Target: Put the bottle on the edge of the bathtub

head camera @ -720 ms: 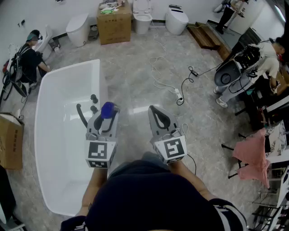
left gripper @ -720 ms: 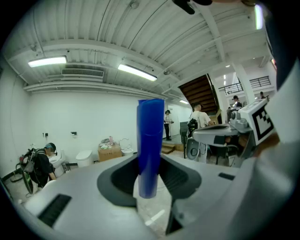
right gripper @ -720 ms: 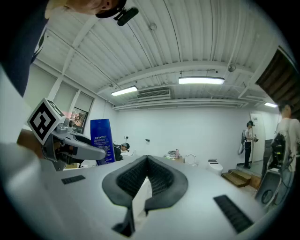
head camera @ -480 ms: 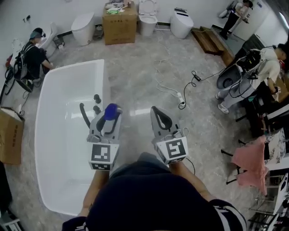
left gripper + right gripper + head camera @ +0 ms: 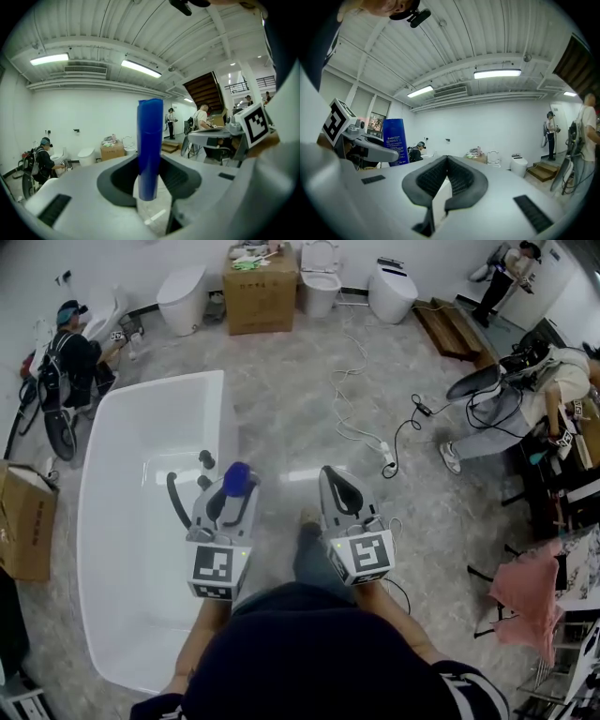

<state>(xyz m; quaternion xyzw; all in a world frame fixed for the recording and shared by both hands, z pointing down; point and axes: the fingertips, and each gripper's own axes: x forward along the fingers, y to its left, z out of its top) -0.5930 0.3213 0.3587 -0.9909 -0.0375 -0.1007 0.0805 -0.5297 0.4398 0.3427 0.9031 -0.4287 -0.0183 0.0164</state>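
Observation:
A blue bottle [image 5: 236, 478] stands upright between the jaws of my left gripper [image 5: 228, 501], which is shut on it. In the left gripper view the bottle [image 5: 150, 145] rises as a tall blue column out of the dark pads [image 5: 117, 180]. The bottle hangs just right of the white bathtub's right rim [image 5: 225, 427], close to the black faucet [image 5: 173, 498] and its knobs [image 5: 206, 458]. My right gripper [image 5: 336, 486] is held level beside it over the floor, its jaws shut with nothing in them. From the right gripper view the bottle [image 5: 395, 140] shows at the left.
Behind the tub are a cardboard box [image 5: 262, 287] and three toilets [image 5: 181, 296] [image 5: 320, 277] [image 5: 392, 289]. A cable [image 5: 361, 427] trails over the floor. A person [image 5: 70, 352] crouches at the tub's far left corner; others are at the right [image 5: 525, 390]. Another box [image 5: 23, 521] lies at the left.
The head view has slid forward: tub, box and toilets sit lower in the picture. Both grippers keep their pose and the bottle stays gripped. A foot now shows between the grippers.

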